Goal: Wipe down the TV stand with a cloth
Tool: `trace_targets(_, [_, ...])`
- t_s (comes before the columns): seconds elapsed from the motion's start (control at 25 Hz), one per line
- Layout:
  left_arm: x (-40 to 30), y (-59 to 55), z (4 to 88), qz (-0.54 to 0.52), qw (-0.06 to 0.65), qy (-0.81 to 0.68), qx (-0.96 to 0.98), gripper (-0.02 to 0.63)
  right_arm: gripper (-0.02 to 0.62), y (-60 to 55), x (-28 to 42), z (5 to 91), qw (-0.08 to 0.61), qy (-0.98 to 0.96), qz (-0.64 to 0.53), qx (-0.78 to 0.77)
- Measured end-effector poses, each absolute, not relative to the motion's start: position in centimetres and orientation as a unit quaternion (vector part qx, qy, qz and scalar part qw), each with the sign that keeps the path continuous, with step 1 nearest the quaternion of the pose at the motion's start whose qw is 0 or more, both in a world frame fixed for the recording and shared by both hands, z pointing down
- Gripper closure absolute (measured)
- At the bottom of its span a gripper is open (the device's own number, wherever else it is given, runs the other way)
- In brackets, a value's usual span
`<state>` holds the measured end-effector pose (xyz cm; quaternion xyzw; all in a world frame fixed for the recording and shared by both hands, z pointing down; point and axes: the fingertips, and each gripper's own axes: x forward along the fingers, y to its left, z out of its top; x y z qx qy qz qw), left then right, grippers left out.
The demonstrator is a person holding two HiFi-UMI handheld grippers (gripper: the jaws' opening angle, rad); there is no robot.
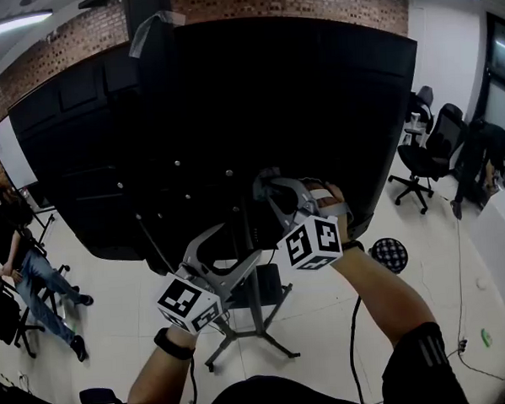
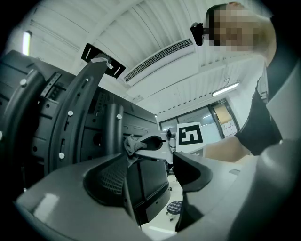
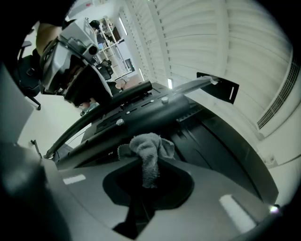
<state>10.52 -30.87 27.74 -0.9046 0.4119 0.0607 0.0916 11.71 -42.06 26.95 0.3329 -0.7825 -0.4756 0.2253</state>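
The head view looks down from above onto the large black TV back panel [image 1: 231, 114], and both gripper views look up at it closely, with the white slatted ceiling [image 3: 244, 42] behind.

Inspection of the left gripper [image 1: 225, 245]: grey moulded frame, with a white cube [image 1: 188, 302] printed with black square markers. The right gripper [image 1: 270, 186] has the same grey build and a matching marker cube [image 1: 313, 242]. The left wrist carries a black wristband [image 1: 173, 344]. The right arm wears a short dark sleeve [image 1: 423, 359] with pale stripes, apparently three.
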Motion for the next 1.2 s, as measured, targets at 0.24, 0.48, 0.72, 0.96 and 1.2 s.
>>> trace_targets(0.24, [12.7, -31.5, 28.0, 0.064, 0.090, 0.388, -0.915, 0.275, 0.557, -43.1, 16.0, 27.4, 0.240, -0.770, -0.467, 0.363])
trace_targets(0.48, [15.5, -31.7, 27.8, 0.064, 0.085, 0.364, -0.925, 0.275, 0.557, -44.1, 20.4, 28.2, 0.266, -0.756, -0.452, 0.391])
trace_targets(0.72, [16.9, -31.7, 28.2, 0.068, 0.087, 0.341, -0.933, 0.275, 0.557, -44.9, 24.1, 28.6, 0.282, -0.750, -0.427, 0.420])
trace_targets(0.96, [16.6, -31.1, 27.6, 0.067, 0.085, 0.340, -0.934, 0.275, 0.557, -45.0, 26.1, 28.1, 0.277, -0.756, -0.390, 0.447])
trace_targets(1.2, [13.7, -30.3, 27.0, 0.077, 0.093, 0.340, -0.933, 0.275, 0.557, -42.0, 22.5, 25.1, 0.226, -0.772, -0.405, 0.435])
